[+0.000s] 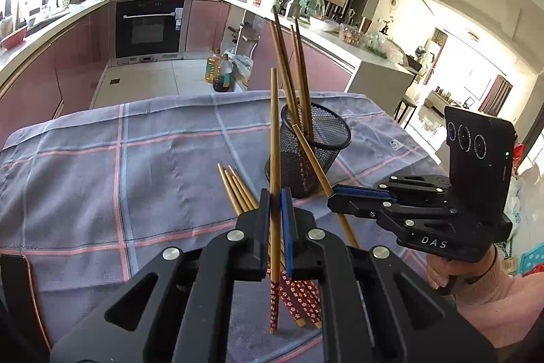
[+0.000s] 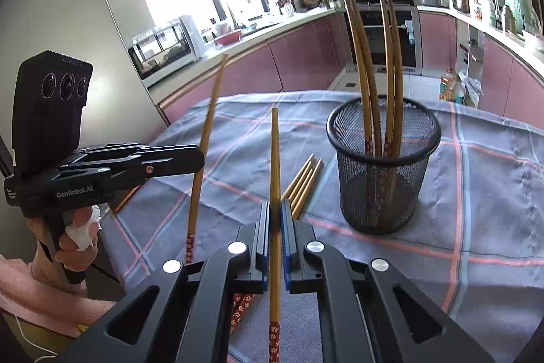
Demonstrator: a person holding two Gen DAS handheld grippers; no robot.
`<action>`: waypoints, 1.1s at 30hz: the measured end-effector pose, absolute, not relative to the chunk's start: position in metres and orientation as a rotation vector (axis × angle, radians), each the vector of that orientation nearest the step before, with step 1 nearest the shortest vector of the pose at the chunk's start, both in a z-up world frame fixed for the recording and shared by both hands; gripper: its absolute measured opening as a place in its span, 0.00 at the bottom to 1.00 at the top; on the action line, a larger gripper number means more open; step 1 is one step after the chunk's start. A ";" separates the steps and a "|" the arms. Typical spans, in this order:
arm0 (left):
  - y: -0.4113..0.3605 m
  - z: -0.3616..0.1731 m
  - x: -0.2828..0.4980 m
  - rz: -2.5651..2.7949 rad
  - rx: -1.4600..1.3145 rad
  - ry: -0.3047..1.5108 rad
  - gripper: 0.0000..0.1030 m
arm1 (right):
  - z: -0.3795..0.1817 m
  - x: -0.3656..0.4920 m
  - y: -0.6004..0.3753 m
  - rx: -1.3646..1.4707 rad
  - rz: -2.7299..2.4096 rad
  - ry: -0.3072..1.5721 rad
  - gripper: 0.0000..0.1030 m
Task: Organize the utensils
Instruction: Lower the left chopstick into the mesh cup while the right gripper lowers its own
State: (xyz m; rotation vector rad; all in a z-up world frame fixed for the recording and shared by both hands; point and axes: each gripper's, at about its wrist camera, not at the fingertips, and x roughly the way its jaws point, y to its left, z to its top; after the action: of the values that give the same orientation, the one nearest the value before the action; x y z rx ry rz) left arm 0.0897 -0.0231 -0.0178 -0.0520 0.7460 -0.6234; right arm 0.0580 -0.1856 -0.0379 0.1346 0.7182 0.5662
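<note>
the left gripper [image 1: 275, 193] is clamped tight on a single chopstick [image 1: 274, 138], its blue pads pinching the bamboo shaft so the stick stands nearly upright, patterned red end hanging below the jaws. the right gripper [image 2: 276, 204] is closed the same way on another chopstick [image 2: 274, 159], thin tip pointing up. each tool shows in the other's view, held by a hand [image 2: 76, 233] in a pink sleeve. four loose chopsticks [image 1: 238, 189] lie side by side on the checked cloth [image 1: 102, 159], just in front of the left jaws and beside the black mesh cup [image 2: 384, 172]. the cup stands upright with four chopsticks [image 2: 374, 56] leaning inside. bare cloth spreads left of the cup; the table's far edge runs just behind it, with kitchen floor beyond.
</note>
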 end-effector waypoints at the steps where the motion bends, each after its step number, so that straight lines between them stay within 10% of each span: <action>1: -0.022 -0.013 0.088 -0.632 -0.059 0.734 0.07 | -0.035 0.057 -0.187 0.144 0.570 0.708 0.05; 33: -0.061 0.096 0.112 -0.712 -0.098 0.477 0.07 | 0.074 0.075 -0.258 0.161 0.487 0.377 0.05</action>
State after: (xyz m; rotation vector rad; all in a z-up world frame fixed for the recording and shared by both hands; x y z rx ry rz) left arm 0.1120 -0.0607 0.0961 -0.0977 0.4773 -0.7118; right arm 0.0748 -0.2580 0.0741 0.1611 0.3767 0.4872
